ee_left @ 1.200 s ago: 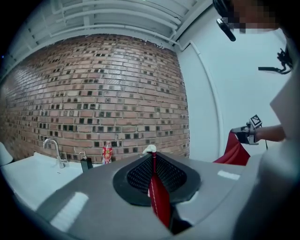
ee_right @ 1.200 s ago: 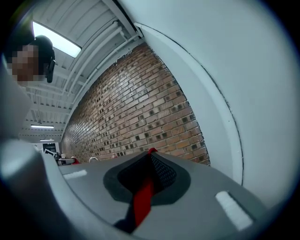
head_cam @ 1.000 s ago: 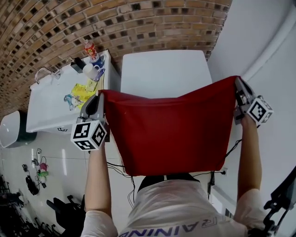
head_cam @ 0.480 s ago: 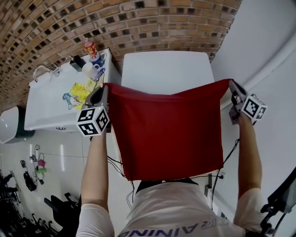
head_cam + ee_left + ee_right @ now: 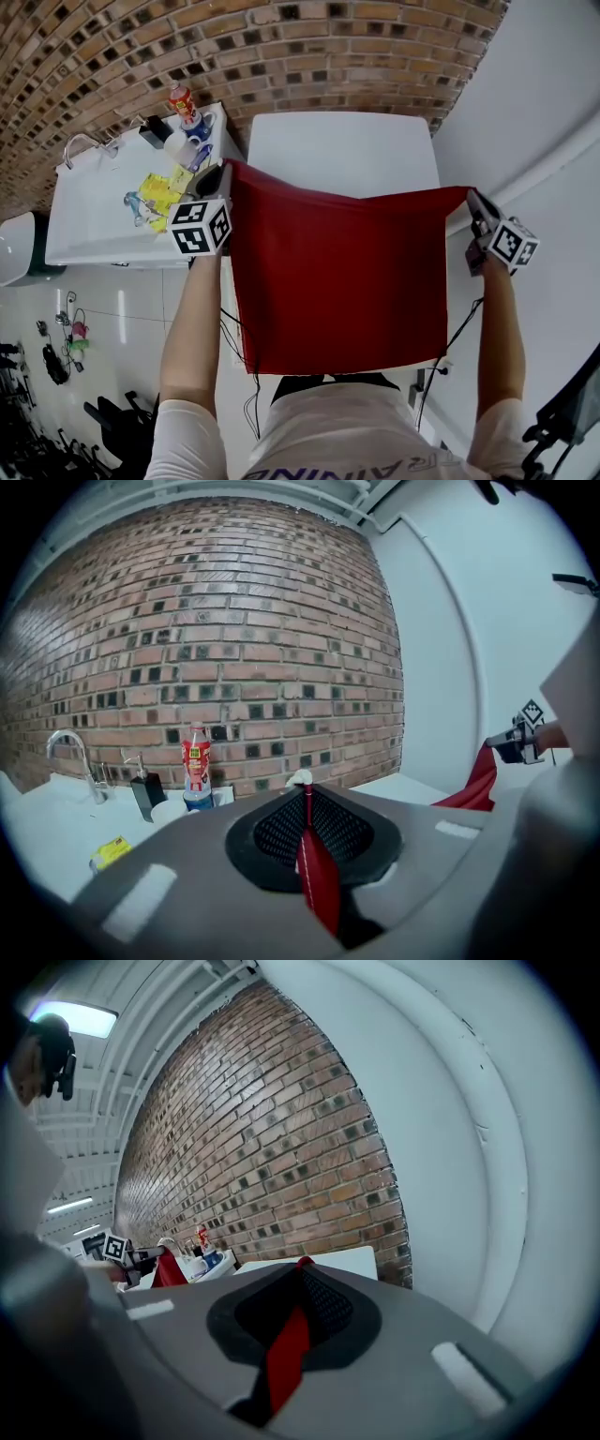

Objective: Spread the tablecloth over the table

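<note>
At lower centre of the head view, the red fabric tablecloth [image 5: 337, 272] hangs as a flat sheet in front of the person, with its lower edge near the torso. The left tool [image 5: 224, 172] is closed on the cloth's upper-left corner and the right tool [image 5: 472, 197] on its upper-right corner. Red cloth is pinched between each pair of jaws. Beyond, at upper centre, stands the square white table [image 5: 342, 141], its near part hidden behind the cloth. Farther back, the brick wall [image 5: 281, 47] fills the top of the frame.

The cloth [image 5: 337, 272] is seen as matt red fabric; the counter [image 5: 342, 150] is smooth white, the wall [image 5: 281, 47] rough brick.
</note>
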Action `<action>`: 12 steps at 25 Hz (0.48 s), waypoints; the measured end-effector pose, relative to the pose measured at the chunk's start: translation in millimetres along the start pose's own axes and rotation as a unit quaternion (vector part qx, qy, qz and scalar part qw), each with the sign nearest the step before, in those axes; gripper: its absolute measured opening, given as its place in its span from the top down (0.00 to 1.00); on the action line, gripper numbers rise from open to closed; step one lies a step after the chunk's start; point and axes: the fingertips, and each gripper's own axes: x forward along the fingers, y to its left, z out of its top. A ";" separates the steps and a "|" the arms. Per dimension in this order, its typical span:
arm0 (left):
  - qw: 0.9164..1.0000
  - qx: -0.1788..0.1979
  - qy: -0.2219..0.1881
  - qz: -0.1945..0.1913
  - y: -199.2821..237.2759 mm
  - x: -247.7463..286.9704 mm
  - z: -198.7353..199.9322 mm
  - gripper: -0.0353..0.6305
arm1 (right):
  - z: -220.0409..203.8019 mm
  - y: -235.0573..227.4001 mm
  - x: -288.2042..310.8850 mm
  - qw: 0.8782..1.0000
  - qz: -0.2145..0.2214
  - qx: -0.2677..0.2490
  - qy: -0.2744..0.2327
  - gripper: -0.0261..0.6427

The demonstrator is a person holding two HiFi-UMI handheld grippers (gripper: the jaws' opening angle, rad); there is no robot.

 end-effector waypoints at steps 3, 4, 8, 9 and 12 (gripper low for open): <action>1.000 -0.008 -0.006 0.006 2.0 14.3 -3.6 0.92 | -8.2 -17.4 -1.3 1.000 -0.016 -0.001 -0.010 0.94; 1.000 -0.008 -0.008 0.004 1.4 19.0 -2.1 0.92 | -8.1 -18.8 -2.8 1.000 -0.020 0.003 -0.017 0.94; 1.000 -0.001 0.001 -0.005 0.3 33.2 -4.9 0.91 | -6.8 -14.4 3.1 0.999 -0.026 0.010 -0.020 0.94; 1.000 -0.006 0.007 -0.003 2.9 36.0 -10.9 0.91 | -7.5 -16.5 8.4 0.999 -0.027 0.009 -0.016 0.94; 0.999 -0.029 0.025 0.005 13.9 45.1 -32.1 0.91 | -9.1 -31.1 29.3 0.999 -0.038 0.006 -0.008 0.94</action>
